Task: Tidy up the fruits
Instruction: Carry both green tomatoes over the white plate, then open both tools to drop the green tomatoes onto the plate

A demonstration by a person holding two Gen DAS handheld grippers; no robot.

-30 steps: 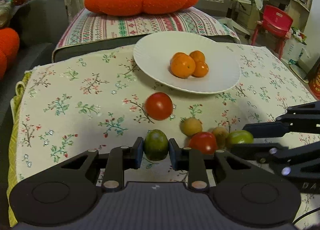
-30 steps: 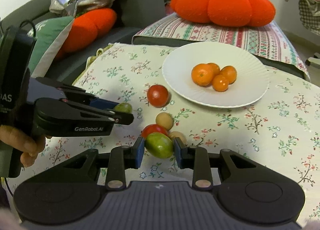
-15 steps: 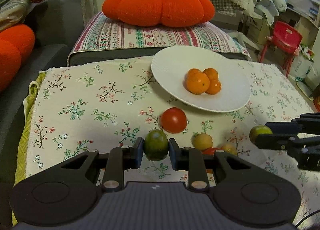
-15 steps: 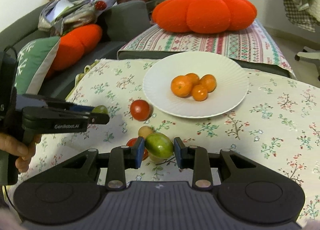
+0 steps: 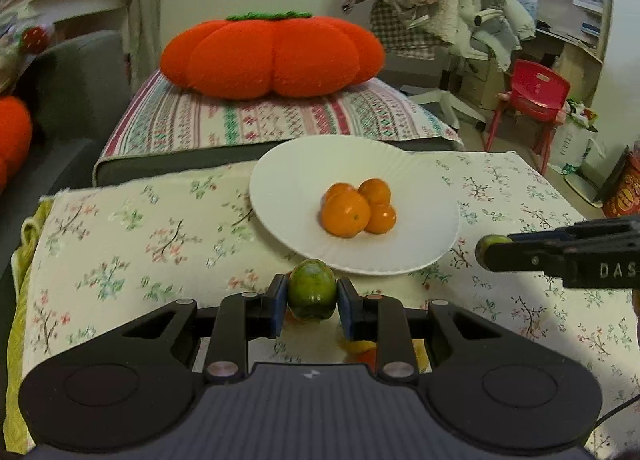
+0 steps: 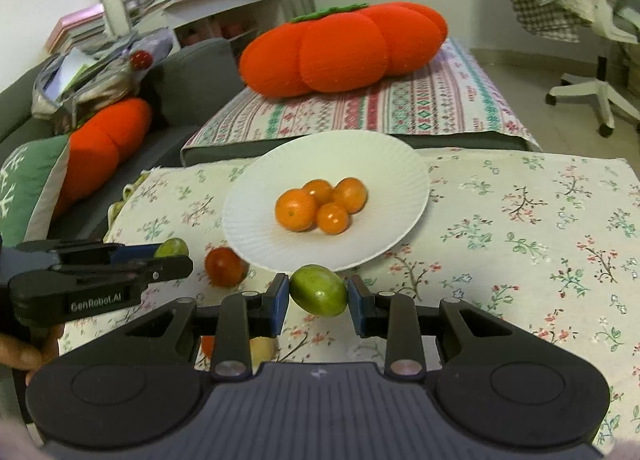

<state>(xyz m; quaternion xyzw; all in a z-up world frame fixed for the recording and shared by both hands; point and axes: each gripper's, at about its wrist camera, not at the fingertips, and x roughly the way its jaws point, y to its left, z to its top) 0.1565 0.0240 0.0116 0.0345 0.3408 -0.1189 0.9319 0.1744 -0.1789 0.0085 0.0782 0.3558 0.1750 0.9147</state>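
Observation:
My left gripper [image 5: 312, 298] is shut on a dark green fruit [image 5: 312, 294], held above the cloth just short of the white plate's [image 5: 288, 188] near rim. My right gripper [image 6: 319, 296] is shut on a lighter green fruit [image 6: 319, 291], also just short of the plate [image 6: 248, 216]. The plate holds several oranges [image 5: 356, 210] [image 6: 320, 206]. A red tomato [image 6: 225, 266] lies on the cloth left of the plate; more small fruits sit partly hidden under my right gripper's fingers [image 6: 236, 344]. Each gripper shows in the other's view, left [image 6: 170, 256] and right [image 5: 490, 250].
The floral cloth [image 6: 520, 228] covers a low table. Behind the plate lies a striped cushion [image 5: 256, 120] with a big orange pumpkin pillow [image 5: 272, 56]. A grey sofa [image 6: 188, 64] stands at left, a red child's chair [image 5: 536, 88] and an office chair [image 6: 596, 92] at right.
Both grippers have risen and moved forward toward the plate, each carrying its green fruit. The loose fruits on the cloth have dropped out of the left view, behind the gripper.

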